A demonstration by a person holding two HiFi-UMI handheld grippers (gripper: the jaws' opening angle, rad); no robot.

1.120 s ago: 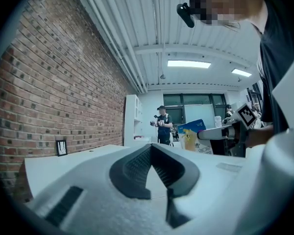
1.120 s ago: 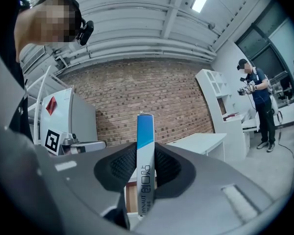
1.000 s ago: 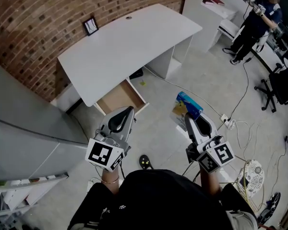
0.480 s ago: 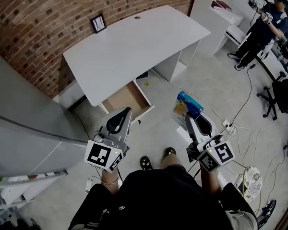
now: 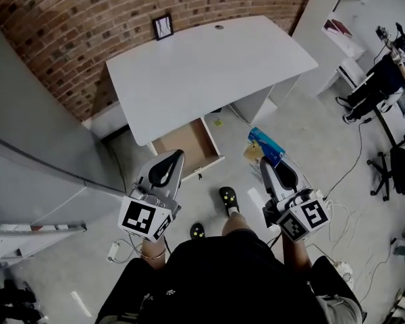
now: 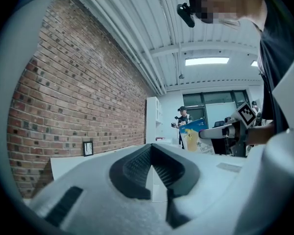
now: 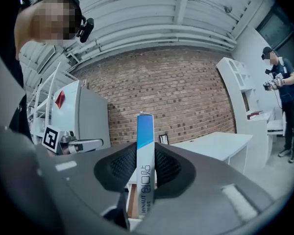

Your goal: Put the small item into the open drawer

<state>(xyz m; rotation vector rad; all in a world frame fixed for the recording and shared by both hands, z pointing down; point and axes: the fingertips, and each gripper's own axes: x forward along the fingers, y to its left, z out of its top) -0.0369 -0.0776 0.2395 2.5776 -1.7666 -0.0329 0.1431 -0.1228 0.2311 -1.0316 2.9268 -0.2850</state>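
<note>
Box (image 7: 145, 151) edge-on between clamped right fingers (image 7: 118, 173), left fingers (image 6: 134, 168) touching; head view shows drawer (image 5: 186, 142).

**Operator and handheld rig: appearance**

Black top (image 5: 223, 282). Black shoes (image 5: 228, 198) with small yellow marks. Thin bracelet (image 5: 152, 254) at the left wrist. Left gripper (image 5: 177, 155) and right gripper (image 5: 265, 163) have pale grey shells and black ridged pads. Each carries a black-and-white marker cube (image 5: 147, 219).

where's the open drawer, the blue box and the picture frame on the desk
open drawer (image 5: 186, 144): head view, on its bare brown bottom.
blue box (image 5: 266, 146): head view, on its blue upper face.
picture frame (image 5: 163, 26): head view, on its pale middle, inside the dark border.
</note>
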